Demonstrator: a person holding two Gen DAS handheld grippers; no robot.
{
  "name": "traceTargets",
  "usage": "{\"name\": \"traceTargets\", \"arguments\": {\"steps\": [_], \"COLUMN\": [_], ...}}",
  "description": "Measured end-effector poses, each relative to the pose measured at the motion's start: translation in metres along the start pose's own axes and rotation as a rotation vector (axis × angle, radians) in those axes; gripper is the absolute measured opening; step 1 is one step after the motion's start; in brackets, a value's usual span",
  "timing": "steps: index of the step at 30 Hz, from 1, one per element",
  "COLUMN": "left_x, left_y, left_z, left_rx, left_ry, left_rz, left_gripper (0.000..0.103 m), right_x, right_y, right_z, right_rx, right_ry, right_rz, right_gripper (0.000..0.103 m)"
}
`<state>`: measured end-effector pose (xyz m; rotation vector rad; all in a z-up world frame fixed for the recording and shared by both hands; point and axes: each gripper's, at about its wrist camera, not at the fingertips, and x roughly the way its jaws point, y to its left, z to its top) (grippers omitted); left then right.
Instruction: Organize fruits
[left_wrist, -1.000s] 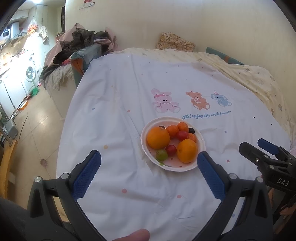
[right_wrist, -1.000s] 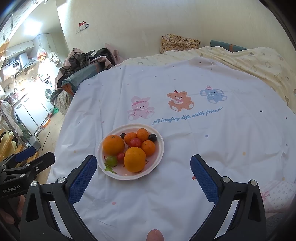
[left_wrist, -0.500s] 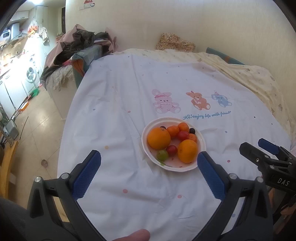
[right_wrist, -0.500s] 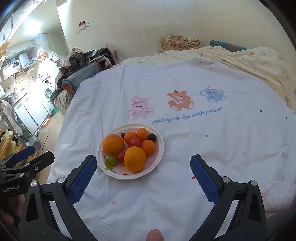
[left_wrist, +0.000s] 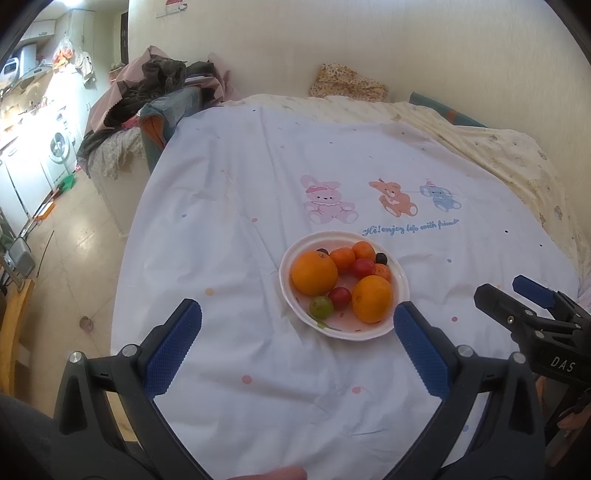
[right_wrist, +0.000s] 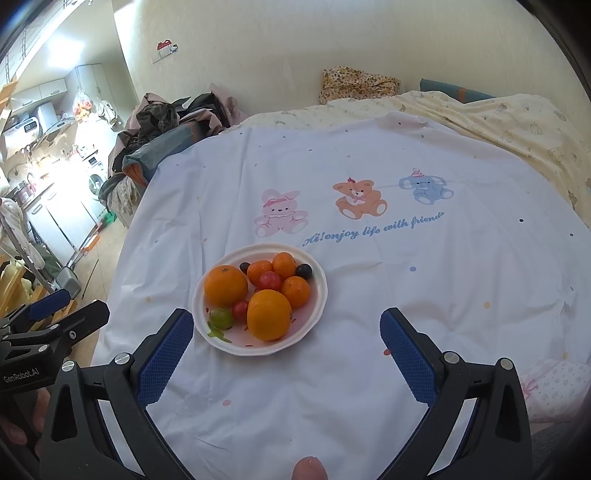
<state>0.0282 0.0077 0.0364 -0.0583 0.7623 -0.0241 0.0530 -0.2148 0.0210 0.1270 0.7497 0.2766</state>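
A white plate (left_wrist: 400, 286) (right_wrist: 317, 306) sits on a white cartoon-print sheet. It holds two big oranges (left_wrist: 314, 272) (right_wrist: 269, 314), three small mandarins (right_wrist: 295, 291), red cherry tomatoes (left_wrist: 340, 297) (right_wrist: 269, 280), a green fruit (left_wrist: 320, 307) (right_wrist: 221, 318) and dark grapes (right_wrist: 304, 270). My left gripper (left_wrist: 295, 332) is open and empty, just short of the plate. My right gripper (right_wrist: 286, 339) is open and empty, its left finger by the plate's near rim. Each gripper shows at the edge of the other's view.
The white sheet (right_wrist: 406, 277) covers a bed, with a yellow blanket (right_wrist: 498, 122) at the far right. A heap of clothes (left_wrist: 155, 92) lies at the bed's far left corner. The floor and kitchen units (left_wrist: 33, 158) are to the left.
Both views have shifted only slightly; the plate sits a touch nearer in both. Both grippers stay open.
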Motion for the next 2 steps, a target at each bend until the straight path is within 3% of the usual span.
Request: {"name": "traceTargets", "arguments": {"steps": [2], "left_x": [0.0006], "left_y": [-0.0013], "left_z": [-0.0010], "left_rx": [0.009], "left_ry": [0.002], "left_rz": [0.002], "left_gripper": [0.103], "right_x": [0.0004], "right_y": [-0.0001], "right_z": [-0.0008], "right_rx": [0.000], "right_ry": [0.001], "right_rz": [0.000], "right_gripper": [0.103]}}
